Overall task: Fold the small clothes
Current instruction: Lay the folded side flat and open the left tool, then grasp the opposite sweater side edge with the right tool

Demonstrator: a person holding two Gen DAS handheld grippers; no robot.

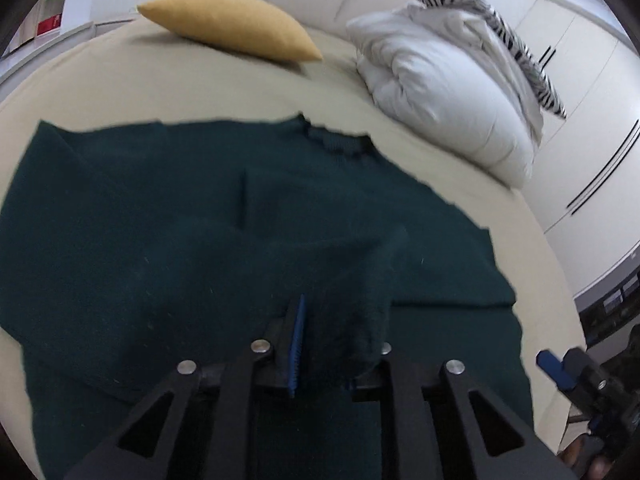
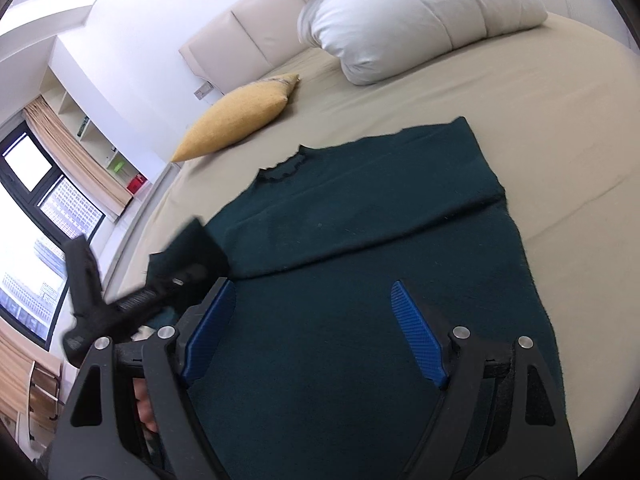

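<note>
A dark green sweater lies spread on the beige bed, collar toward the pillows. In the left wrist view my left gripper is shut on a bunched end of the sweater, probably a sleeve; the cloth covers its right finger and one blue pad shows. The right wrist view shows that left gripper blurred at the sweater's left edge, with dark cloth in it. My right gripper stands open above the sweater's lower body, with nothing between its blue pads.
A yellow cushion and a white duvet with a zebra-striped cloth lie at the head of the bed. A padded headboard stands behind. A window and shelves are on the left. The right gripper shows at the left wrist view's lower right.
</note>
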